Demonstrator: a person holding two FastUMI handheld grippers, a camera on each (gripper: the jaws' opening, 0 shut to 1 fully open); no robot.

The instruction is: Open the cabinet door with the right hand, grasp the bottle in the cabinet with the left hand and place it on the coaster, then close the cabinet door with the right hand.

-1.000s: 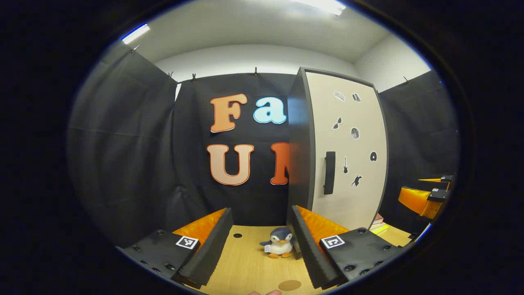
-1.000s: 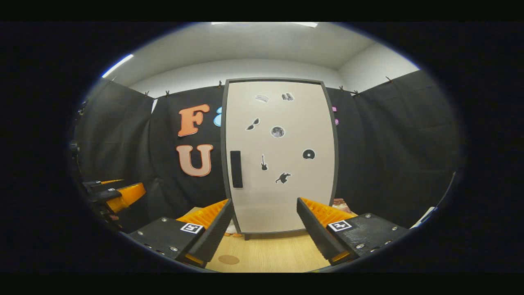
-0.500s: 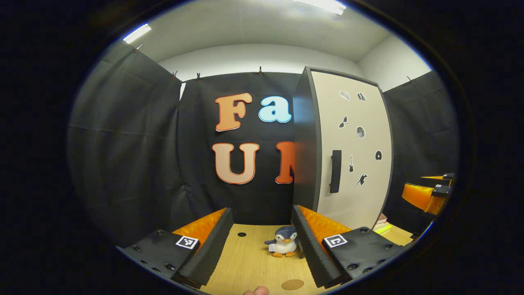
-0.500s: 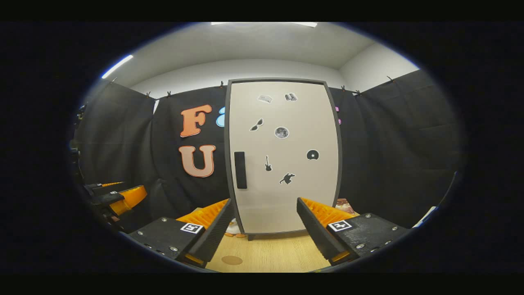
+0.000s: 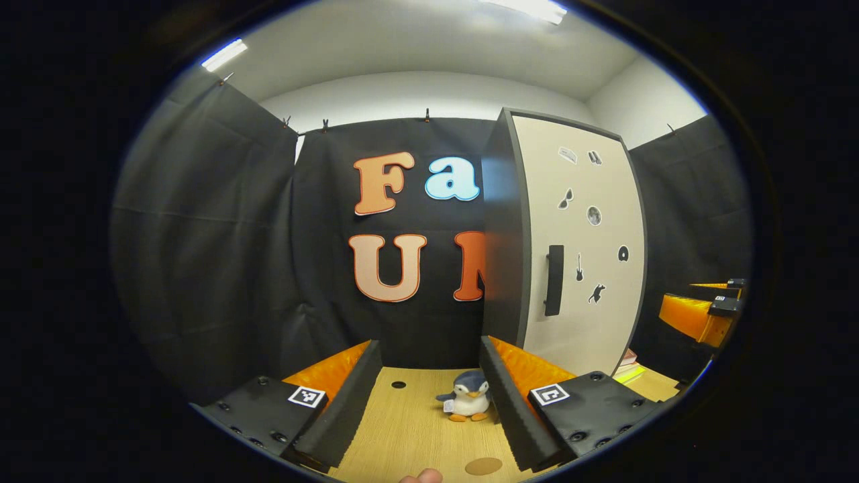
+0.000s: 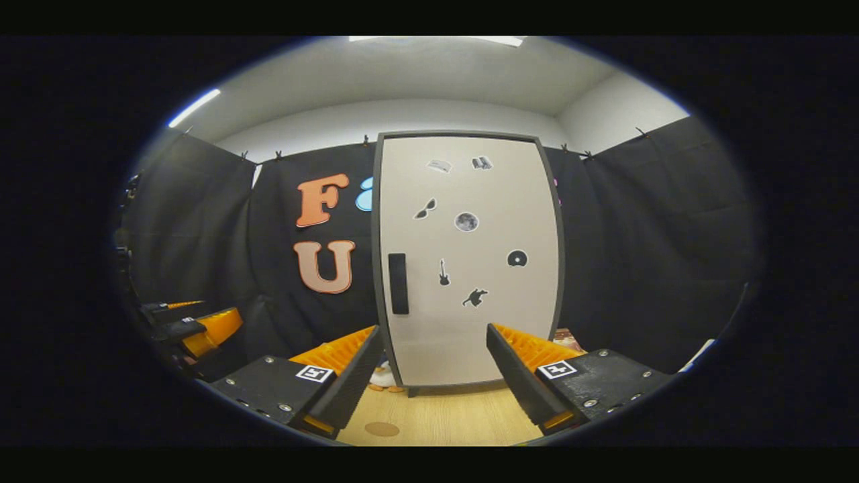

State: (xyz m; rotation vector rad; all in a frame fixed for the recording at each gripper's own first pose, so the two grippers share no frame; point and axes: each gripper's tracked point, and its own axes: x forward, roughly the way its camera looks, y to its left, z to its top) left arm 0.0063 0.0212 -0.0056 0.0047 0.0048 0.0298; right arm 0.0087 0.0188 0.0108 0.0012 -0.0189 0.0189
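Cabinet door (image 6: pixel 470 261) shut, upright, long axis vertical, facing the right gripper (image 6: pixel 435 365) head-on; dark handle (image 6: pixel 398 284) runs vertically near its left edge. Right gripper's fingers spread wide, nothing between them, well short of the door. Left gripper (image 5: pixel 429 396) likewise wide apart, holding nothing, above the wooden table (image 5: pixel 409 436). Left gripper view takes the cabinet (image 5: pixel 500 228) obliquely, dark side panel showing, with a toy penguin (image 5: pixel 464 397) standing on the table near its right finger. Round coaster (image 5: pixel 484 465) lies flat on the table near the bottom edge; right gripper view has it (image 6: pixel 382 428) beside the left finger.
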